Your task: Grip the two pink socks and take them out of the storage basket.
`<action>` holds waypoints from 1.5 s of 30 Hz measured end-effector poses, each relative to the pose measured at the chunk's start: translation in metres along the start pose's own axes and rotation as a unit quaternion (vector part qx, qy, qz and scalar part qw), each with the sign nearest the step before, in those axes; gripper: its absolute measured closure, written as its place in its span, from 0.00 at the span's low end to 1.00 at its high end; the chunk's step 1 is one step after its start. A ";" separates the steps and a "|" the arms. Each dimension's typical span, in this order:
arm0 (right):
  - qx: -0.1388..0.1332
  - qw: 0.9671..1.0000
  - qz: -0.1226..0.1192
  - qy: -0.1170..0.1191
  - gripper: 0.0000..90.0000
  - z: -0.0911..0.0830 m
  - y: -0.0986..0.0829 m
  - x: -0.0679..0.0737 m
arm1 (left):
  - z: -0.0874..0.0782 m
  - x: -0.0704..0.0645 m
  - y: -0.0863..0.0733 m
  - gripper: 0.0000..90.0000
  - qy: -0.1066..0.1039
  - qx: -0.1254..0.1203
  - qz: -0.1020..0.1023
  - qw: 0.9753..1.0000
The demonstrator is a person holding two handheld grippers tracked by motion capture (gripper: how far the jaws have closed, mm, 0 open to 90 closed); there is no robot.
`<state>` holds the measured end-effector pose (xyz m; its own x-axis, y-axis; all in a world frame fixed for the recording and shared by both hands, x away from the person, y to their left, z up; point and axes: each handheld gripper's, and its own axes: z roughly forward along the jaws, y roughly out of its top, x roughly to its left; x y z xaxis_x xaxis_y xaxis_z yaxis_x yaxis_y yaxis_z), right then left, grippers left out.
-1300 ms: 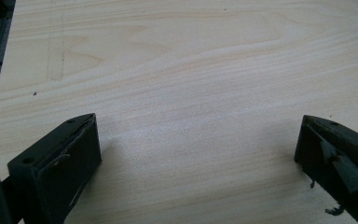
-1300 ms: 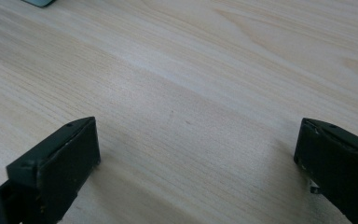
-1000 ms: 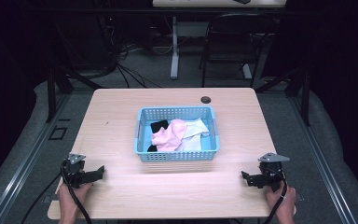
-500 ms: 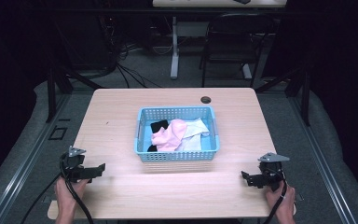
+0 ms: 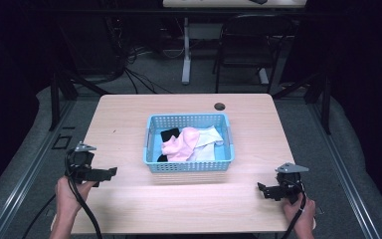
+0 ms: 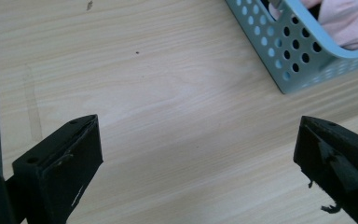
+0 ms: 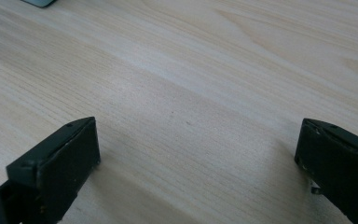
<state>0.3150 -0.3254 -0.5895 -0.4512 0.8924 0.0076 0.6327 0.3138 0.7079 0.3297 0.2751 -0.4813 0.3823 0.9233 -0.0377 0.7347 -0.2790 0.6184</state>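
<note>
At the tabletop's (image 5: 129,124) near edge, the left gripper (image 5: 110,172) sits by the near left corner and the right gripper (image 5: 261,189) by the near right corner, each with jaws spread wide and holding nothing, over bare wood. Farther in, at the middle, stands the blue basket (image 5: 189,166), well apart from both grippers. In it lie a pink cloth (image 5: 180,145), a white cloth (image 5: 208,139) and something black (image 5: 168,134). Near the far edge is a small dark hole (image 5: 220,106)

Dark room, grey floor (image 5: 25,149), black chair (image 5: 251,47)
</note>
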 end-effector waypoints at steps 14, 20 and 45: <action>0.002 1.000 -0.004 -0.001 0.00 0.000 0.000 -0.001 | -0.010 -0.025 0.039 0.00 -0.028 0.010 0.044 0.999; 0.003 1.000 -0.003 0.002 0.00 0.000 0.000 -0.001 | -0.009 -0.036 0.060 0.00 -0.035 0.015 0.065 0.997; 0.003 1.000 -0.004 0.002 0.00 0.000 0.000 -0.001 | 0.025 -0.084 0.146 0.00 -0.094 0.040 0.134 0.986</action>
<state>0.3153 -0.3260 -0.5891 -0.4587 0.8886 0.0057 0.6330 0.3222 0.7040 0.4194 0.1500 -0.4076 0.6597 0.7509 -0.0308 0.6325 -0.5326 0.5624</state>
